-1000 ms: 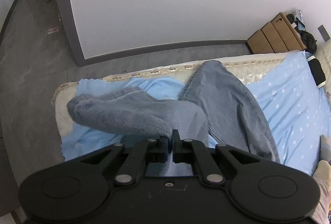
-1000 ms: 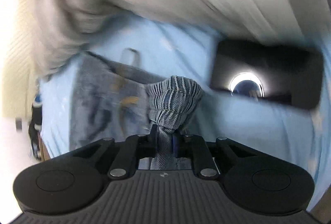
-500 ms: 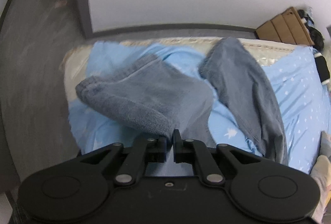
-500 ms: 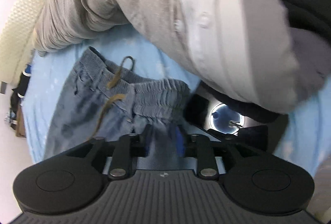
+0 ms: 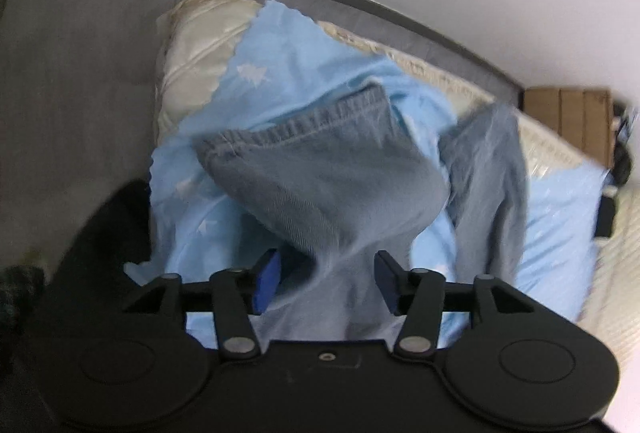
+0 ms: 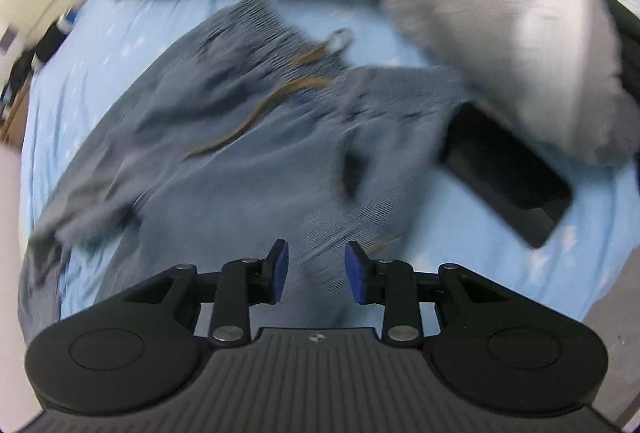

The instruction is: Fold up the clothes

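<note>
A pair of blue-grey denim trousers lies on a light blue bedsheet. In the left wrist view one trouser leg with its hem lies just ahead and the other leg stretches off to the right. My left gripper is open, with cloth lying between its jaws. In the right wrist view the waistband end with a brown drawstring lies spread out. My right gripper is open just above the cloth.
A person's grey sleeve reaches across the top right of the right wrist view. A black phone-like slab lies on the sheet beside the trousers. The mattress edge, grey floor and brown boxes show in the left wrist view.
Both grippers have opened and let go of the trousers. The leg and the waistband have dropped onto the sheet. Both views have shifted and are blurred with motion.
</note>
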Tool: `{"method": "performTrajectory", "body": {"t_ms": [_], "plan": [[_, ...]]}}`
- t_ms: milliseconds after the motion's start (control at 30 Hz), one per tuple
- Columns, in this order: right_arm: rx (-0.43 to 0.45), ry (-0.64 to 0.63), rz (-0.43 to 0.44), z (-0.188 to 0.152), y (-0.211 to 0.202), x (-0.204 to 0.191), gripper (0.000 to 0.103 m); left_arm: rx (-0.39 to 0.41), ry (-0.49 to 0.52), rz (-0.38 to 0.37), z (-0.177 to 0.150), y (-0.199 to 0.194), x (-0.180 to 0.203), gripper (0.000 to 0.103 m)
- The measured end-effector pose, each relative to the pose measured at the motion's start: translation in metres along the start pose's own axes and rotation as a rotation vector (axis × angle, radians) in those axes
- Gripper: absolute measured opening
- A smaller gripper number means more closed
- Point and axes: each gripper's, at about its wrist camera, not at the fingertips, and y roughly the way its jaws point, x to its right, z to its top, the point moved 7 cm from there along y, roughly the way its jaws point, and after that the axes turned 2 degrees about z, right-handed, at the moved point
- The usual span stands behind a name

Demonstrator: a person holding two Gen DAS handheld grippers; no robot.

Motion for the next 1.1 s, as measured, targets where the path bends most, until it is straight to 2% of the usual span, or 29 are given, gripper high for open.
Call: {"method": "performTrajectory", "body": {"t_ms": [33,100,400,600,700,733,767,833,1000,1100], "plan": [[-0.006,-0.019,0.005,-0.005,0.001,-0.015,0.033,-0.011,-0.035,-0.023,0.005,-0.001,-0.005,0.058],[-0.018,-0.062,0.015,-0.015,0.001,-0.044,0.034,-0.035,-0.090,-0.050,0.015,-0.001,-0.015,0.059],[-0.067,-0.278,0.039,-0.048,0.004,-0.154,0.035,-0.159,-0.291,-0.051,0.032,0.046,-0.067,0.059],[-0.095,-0.348,0.039,-0.052,0.003,-0.188,0.035,-0.161,-0.335,-0.059,0.050,0.079,-0.083,0.059],[-0.096,-0.378,0.031,-0.051,0.001,-0.200,0.035,-0.144,-0.345,-0.055,0.060,0.087,-0.086,0.055],[-0.096,-0.385,0.028,-0.050,0.000,-0.203,0.035,-0.138,-0.344,-0.057,0.063,0.088,-0.085,0.051],[-0.096,-0.392,0.026,-0.049,0.000,-0.205,0.035,-0.132,-0.336,-0.052,0.066,0.086,-0.083,0.036],[-0.093,-0.400,0.025,-0.046,-0.002,-0.211,0.035,-0.114,-0.293,-0.054,0.073,0.080,-0.074,0.017],[-0.085,-0.407,0.041,-0.040,-0.001,-0.227,0.035,0.000,-0.157,-0.082,0.095,0.043,-0.038,0.010],[-0.083,-0.409,0.062,-0.039,0.002,-0.239,0.035,0.086,-0.055,-0.140,0.109,0.013,-0.010,0.004]]}}
